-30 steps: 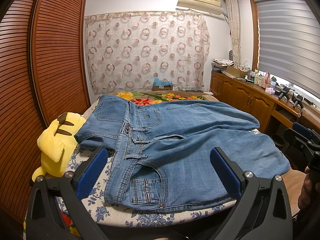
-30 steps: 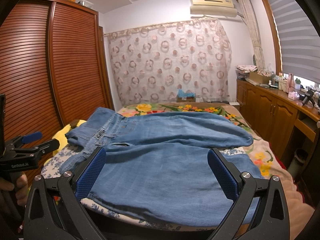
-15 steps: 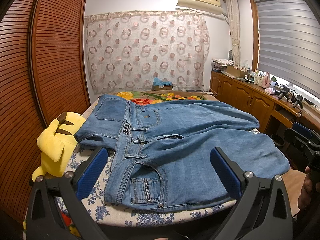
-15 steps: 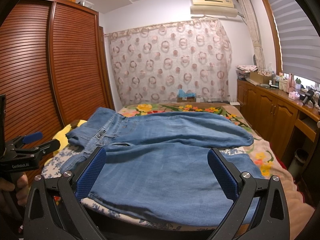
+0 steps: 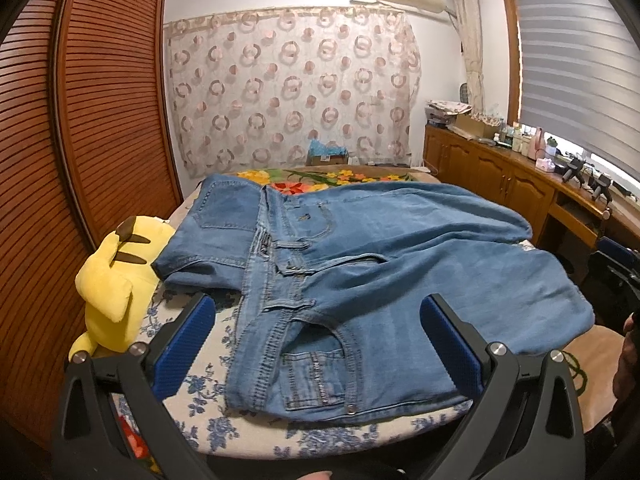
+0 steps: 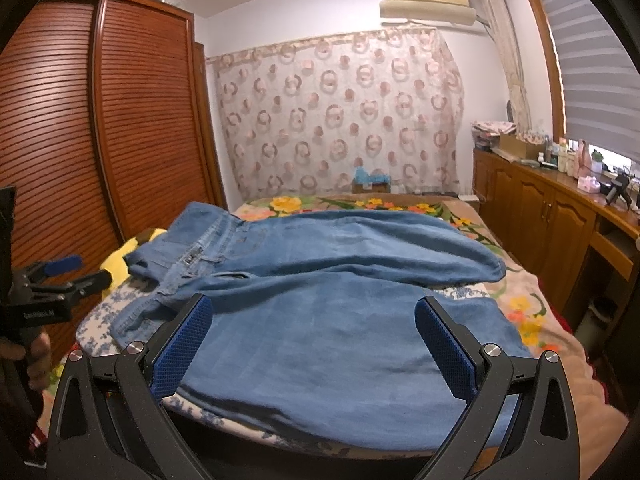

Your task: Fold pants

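Jeans spread flat on the bed, both hand-held grippers released and hovering at the near edge.

The bed (image 5: 188,428) carries the pants (image 5: 380,280) laid sideways, waistband toward the yellow plush toy (image 5: 112,280), legs running away from it and splayed apart. The step in hand looks like the first fold: it should go best if each gripper pinches one end of the near leg, waistband corner and hem, then lifts both together and lays that leg squarely over the far one, edges matched, without dragging the denim. The left hand-held gripper (image 5: 316,344) hangs just short of the pants' waistband pocket, fingers wide apart, holding nothing; the right hand-held gripper (image 6: 312,344) hangs likewise spread and empty before the near leg.
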A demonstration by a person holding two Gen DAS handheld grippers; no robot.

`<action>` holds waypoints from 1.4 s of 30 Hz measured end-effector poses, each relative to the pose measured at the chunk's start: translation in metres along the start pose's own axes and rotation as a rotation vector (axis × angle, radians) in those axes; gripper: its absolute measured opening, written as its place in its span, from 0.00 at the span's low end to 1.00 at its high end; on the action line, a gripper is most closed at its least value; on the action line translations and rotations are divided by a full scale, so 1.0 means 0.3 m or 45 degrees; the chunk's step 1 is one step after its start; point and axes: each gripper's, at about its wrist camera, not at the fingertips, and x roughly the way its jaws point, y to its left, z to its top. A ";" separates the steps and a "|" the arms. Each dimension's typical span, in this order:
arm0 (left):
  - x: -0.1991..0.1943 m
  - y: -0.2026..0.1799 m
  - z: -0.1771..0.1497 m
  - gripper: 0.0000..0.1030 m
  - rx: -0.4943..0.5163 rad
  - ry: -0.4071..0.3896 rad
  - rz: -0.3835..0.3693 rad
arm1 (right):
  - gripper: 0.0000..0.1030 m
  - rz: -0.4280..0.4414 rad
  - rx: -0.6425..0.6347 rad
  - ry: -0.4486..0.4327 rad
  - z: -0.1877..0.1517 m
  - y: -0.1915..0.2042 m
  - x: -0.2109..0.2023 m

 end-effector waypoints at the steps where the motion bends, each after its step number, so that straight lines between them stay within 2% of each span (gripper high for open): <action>1: 0.007 0.009 -0.003 1.00 -0.002 0.008 0.002 | 1.00 -0.003 -0.004 0.007 -0.004 -0.020 0.010; 13: 0.125 0.113 -0.086 1.00 -0.064 0.138 -0.013 | 1.00 -0.016 -0.043 0.129 -0.060 -0.081 0.119; 22: 0.182 0.223 -0.214 1.00 -0.138 0.250 -0.008 | 1.00 -0.011 -0.057 0.238 -0.108 -0.105 0.187; 28: 0.182 0.268 -0.274 0.99 -0.174 0.274 -0.021 | 1.00 -0.020 -0.062 0.294 -0.143 -0.117 0.233; 34: 0.180 0.289 -0.311 0.87 -0.225 0.292 -0.077 | 1.00 -0.028 -0.060 0.327 -0.171 -0.127 0.253; 36: 0.185 0.289 -0.318 0.76 -0.238 0.291 -0.101 | 1.00 -0.033 -0.060 0.335 -0.176 -0.133 0.253; 42: 0.199 0.270 -0.329 0.62 -0.226 0.290 -0.132 | 1.00 -0.042 -0.042 0.341 -0.182 -0.153 0.253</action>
